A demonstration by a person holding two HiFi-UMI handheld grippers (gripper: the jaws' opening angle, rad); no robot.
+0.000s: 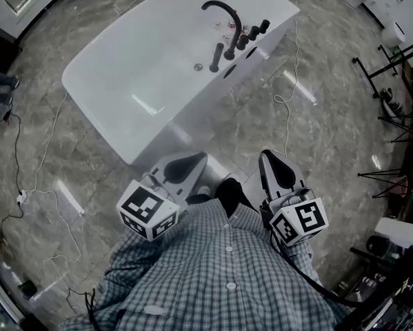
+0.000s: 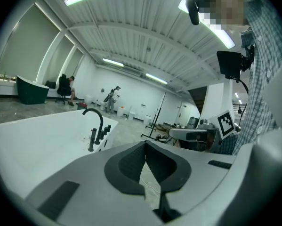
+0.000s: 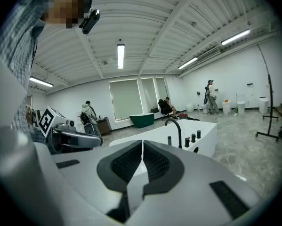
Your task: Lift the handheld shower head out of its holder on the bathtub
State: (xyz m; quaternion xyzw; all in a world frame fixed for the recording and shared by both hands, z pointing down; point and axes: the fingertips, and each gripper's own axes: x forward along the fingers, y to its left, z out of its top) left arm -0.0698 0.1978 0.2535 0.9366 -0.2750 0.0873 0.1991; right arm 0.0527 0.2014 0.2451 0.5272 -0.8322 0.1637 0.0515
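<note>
Looking down on the white bathtub (image 1: 123, 81), standing on the grey marbled floor (image 1: 316, 123). Spotting the handheld shower head (image 1: 216, 56) as a slim black stick, standing upright in its holder on the bathtub's rim, at the bathtub's far end. Finding the arched black spout (image 1: 223, 11) just beside it on that same rim, curving over the bathtub's basin. Counting three black knobs (image 1: 253, 34) lined up along the bathtub's rim, on the spout's other side from the shower head.

Holding the left claw (image 1: 184, 167) pressed together, with nothing between the dark pads, near the bathtub's near end and not touching it. Holding the right claw (image 1: 276, 168) pressed together too, equally empty, well apart from the bathtub and off its near corner. Pointing both claws roughly towards the bathtub, well apart from the shower head at its far end. Showing a marker cube (image 1: 147, 209) behind the left claw, on the side away from the bathtub, against a checked shirt (image 1: 220, 274).

Catching thin white cables (image 1: 289, 81) trailing across the floor beside the bathtub. Glimpsing, in the right gripper view, a dark green tub (image 3: 141, 119) well beyond the bathtub, by the windows.
</note>
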